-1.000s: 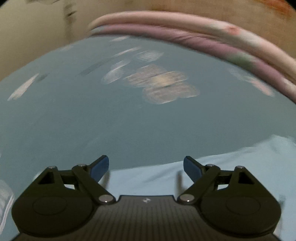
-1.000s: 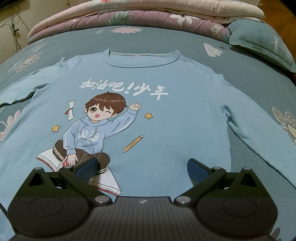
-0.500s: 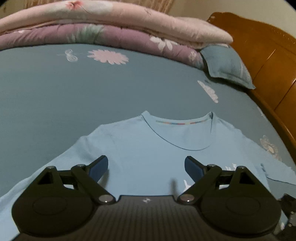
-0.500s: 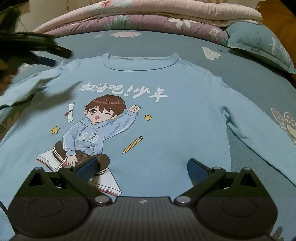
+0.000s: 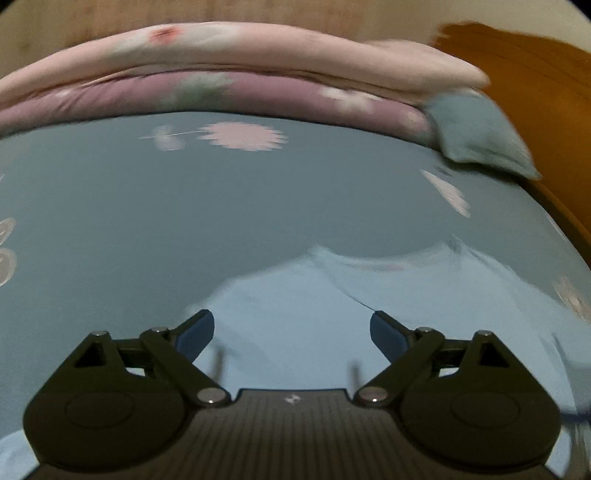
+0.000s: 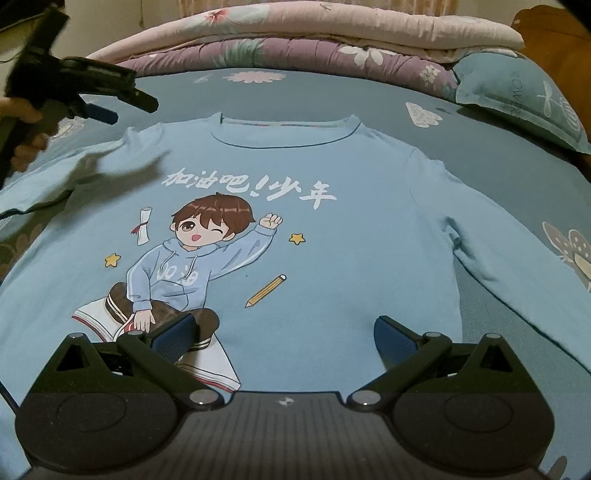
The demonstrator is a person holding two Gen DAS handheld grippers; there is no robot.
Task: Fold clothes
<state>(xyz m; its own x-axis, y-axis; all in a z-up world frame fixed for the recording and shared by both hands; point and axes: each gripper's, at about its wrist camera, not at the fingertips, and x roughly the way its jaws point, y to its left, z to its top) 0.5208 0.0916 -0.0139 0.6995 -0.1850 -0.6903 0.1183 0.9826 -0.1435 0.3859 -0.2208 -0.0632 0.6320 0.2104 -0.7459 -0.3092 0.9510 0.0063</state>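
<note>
Right wrist view shows your shirt [image 6: 351,229] flat, print up, collar away from you, sleeves outspread. Both claws gape empty: right gripper [image 6: 284,332] over the hem, left gripper [image 6: 110,107] seemingly nearest the left shoulder, though blurred.

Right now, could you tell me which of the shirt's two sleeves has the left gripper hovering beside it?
The sleeve at the picture's left; the left gripper hangs open above its shoulder, unlike the other sleeve.

Bed under a grey-blue flowered sheet [image 6: 461,147], folded pink and purple quilts [image 6: 332,40] stacked at its far edge, blue pillow [image 6: 517,96] beside them, wooden headboard [image 5: 546,92], pale, possibly beige wall [image 6: 110,26], dim indoor light
</note>
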